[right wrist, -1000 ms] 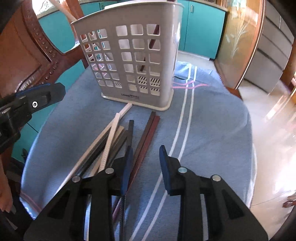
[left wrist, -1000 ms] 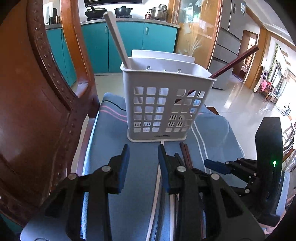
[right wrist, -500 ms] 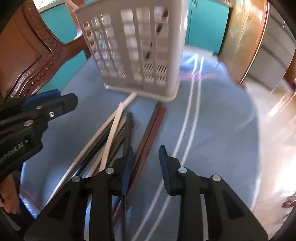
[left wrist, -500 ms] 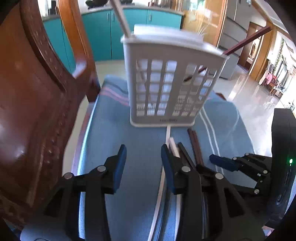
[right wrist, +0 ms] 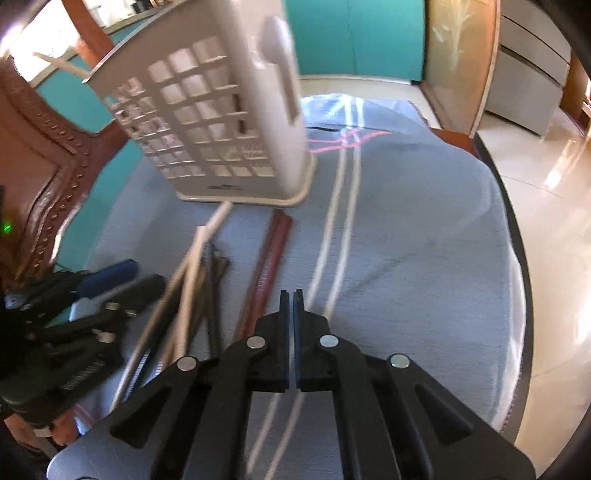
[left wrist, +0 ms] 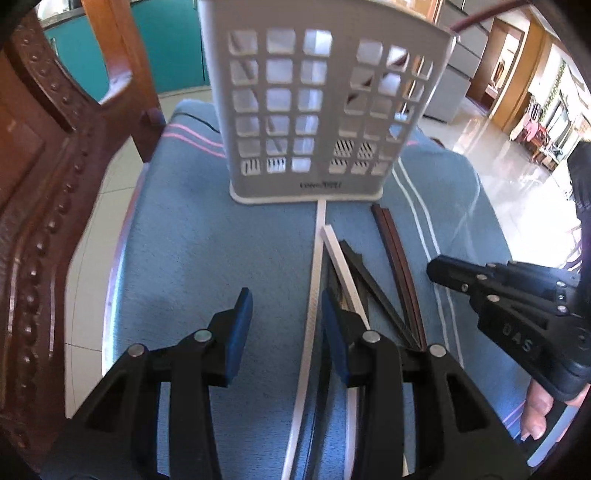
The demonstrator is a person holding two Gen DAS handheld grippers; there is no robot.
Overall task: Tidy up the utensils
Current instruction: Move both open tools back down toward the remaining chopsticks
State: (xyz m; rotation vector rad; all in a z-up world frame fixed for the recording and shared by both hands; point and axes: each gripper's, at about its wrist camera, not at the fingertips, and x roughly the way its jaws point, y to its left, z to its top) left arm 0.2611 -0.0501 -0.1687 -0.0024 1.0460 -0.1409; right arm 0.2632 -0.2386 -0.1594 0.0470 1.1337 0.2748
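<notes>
A white lattice utensil holder (left wrist: 306, 110) (right wrist: 221, 129) stands on the blue striped cloth (left wrist: 192, 258). One brown chopstick (left wrist: 480, 18) leans out of it. In front of it lie loose chopsticks: white ones (left wrist: 314, 295) (right wrist: 199, 254), black ones (left wrist: 373, 291) and a reddish-brown pair (left wrist: 399, 269) (right wrist: 273, 258). My left gripper (left wrist: 286, 310) is open low over the cloth, and one white chopstick runs between its jaws untouched. My right gripper (right wrist: 290, 299) (left wrist: 436, 269) is shut on nothing, just right of the brown pair.
A carved wooden chair back (left wrist: 44, 184) rises close on the left. The cloth's rounded edge (right wrist: 517, 295) drops off to a shiny tiled floor (right wrist: 546, 155). Teal cabinets (right wrist: 354, 33) stand behind. A person's thumb (left wrist: 535, 413) shows under the right gripper.
My left gripper has sunk toward the cloth and come over the white chopsticks, its jaws a little wider. My right gripper has closed empty and shifted right, off the chopstick pile.
</notes>
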